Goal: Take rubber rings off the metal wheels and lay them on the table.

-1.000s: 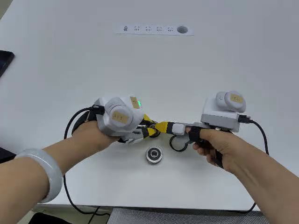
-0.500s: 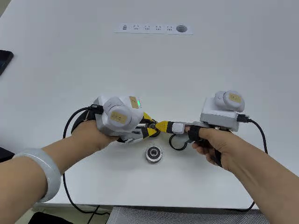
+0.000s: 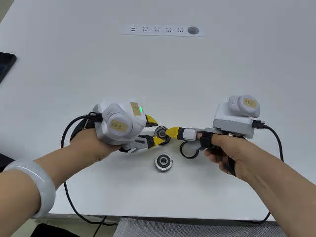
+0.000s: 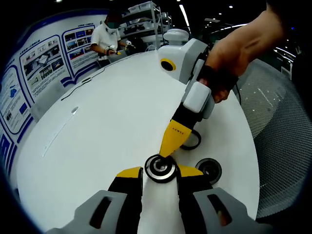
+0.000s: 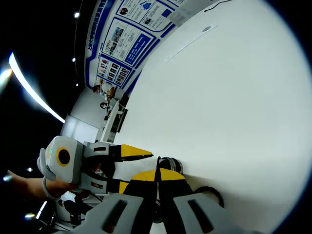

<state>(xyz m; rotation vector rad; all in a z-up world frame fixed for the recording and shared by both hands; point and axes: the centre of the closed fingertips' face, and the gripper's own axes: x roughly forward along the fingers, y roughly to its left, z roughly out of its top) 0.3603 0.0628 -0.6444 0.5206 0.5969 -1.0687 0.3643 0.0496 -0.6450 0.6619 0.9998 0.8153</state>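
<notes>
My left gripper [image 3: 155,131] is shut on a metal wheel [image 3: 161,133] just above the table; its yellow tips clamp the wheel [image 4: 161,166] from both sides. Opposite it, my right gripper [image 3: 172,132] is shut, its yellow tip touching that wheel's rim [image 5: 169,164]. Whether it pinches a rubber ring there is hidden. A loose black rubber ring [image 3: 188,150] lies on the table under the right gripper. A second metal wheel [image 3: 163,162] with a dark rim lies flat just in front of both grippers.
The white table [image 3: 158,74] stretches far ahead, with a power strip [image 3: 163,30] set into it at the back. A dark object [image 3: 6,64] lies at the left edge. Black cables [image 3: 74,133] trail from both grippers toward the near edge.
My left gripper has drawn a little to the left with the wheel, so the wheel now shows more between the two grippers. The right gripper has stayed in place.
</notes>
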